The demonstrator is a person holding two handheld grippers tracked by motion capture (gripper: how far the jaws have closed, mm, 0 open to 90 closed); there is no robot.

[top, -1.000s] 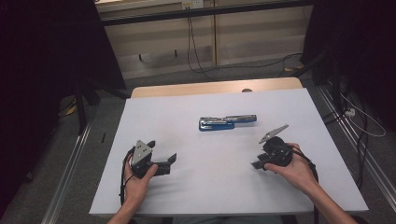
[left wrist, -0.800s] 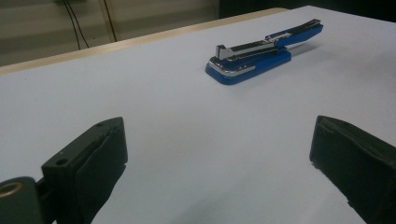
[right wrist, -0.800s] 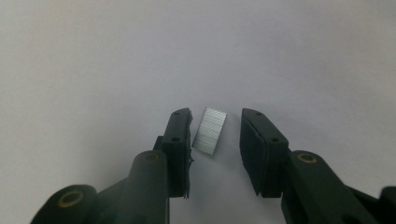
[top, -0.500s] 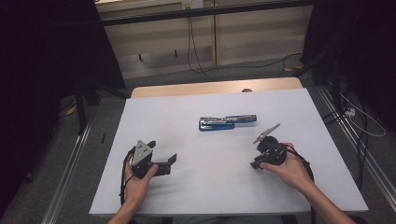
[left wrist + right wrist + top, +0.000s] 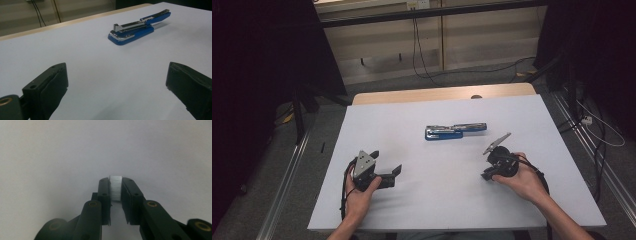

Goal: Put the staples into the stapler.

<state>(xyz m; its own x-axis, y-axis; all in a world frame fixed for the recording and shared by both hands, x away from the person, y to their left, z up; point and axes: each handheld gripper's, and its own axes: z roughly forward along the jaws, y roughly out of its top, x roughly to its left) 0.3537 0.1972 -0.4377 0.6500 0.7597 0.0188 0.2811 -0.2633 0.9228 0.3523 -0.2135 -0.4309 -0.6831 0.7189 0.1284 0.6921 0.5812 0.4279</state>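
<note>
A blue and silver stapler (image 5: 455,131) lies opened out flat at the middle of the white table (image 5: 437,215); it also lies ahead in the left gripper view (image 5: 140,27). My left gripper (image 5: 387,161) rests at the near left, its jaws wide open (image 5: 115,72) with nothing between them. At the near right, my right gripper (image 5: 486,175) points down at the table. Its jaws have just been closing, and they press on a small white ribbed strip (image 5: 115,187), which looks like a strip of staples.
A wooden edge (image 5: 442,94) runs along the table's far side. Cables (image 5: 427,60) trail on the floor beyond it. Dark stands and rails flank the table on both sides.
The grey plate on the right gripper has tipped slightly to the left. The left gripper and the stapler lie where they were.
</note>
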